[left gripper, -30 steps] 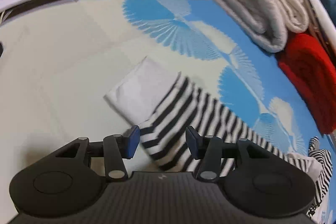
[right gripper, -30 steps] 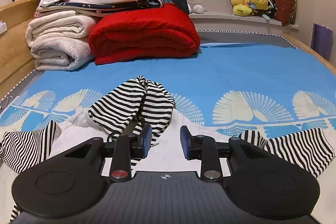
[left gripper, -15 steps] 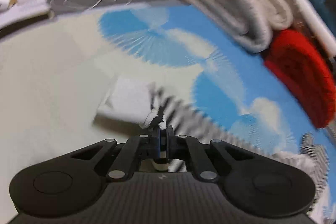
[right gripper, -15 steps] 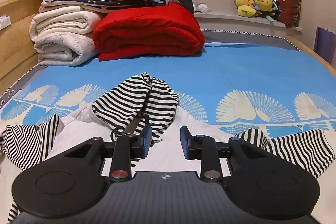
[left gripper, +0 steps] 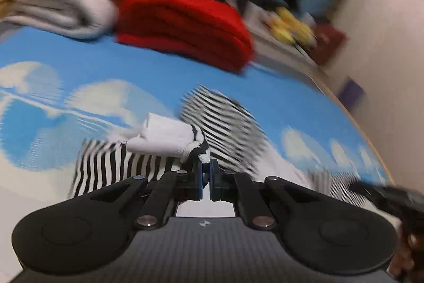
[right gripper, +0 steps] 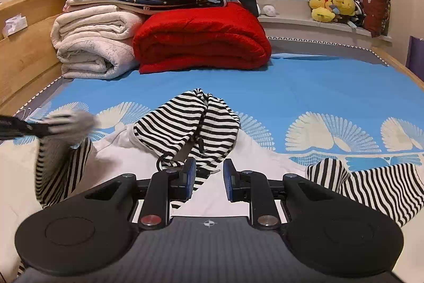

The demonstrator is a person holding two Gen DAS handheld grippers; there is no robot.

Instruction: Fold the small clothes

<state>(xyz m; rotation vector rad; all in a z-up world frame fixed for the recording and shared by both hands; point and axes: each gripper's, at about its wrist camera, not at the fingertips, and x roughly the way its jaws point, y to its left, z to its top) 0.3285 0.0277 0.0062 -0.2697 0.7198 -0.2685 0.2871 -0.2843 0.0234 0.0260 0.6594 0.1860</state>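
Bed [right gripper: 304, 86]; left gripper [left gripper: 206, 178] clamps sleeve cuff [left gripper: 196, 147], folding inward; right gripper [right gripper: 209, 177] apart, idle; next, lay sleeve across hoodie [right gripper: 185, 123].

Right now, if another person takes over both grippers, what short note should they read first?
Left gripper: shut on the cuff of the striped sleeve, lifted above the bed.
Right gripper: open, holds nothing, low over the white body of the hooded top.
The striped hood lies ahead; the other sleeve is spread flat to the right.
Done: one sleeve gripped. Left: fold both sleeves, hood and body.
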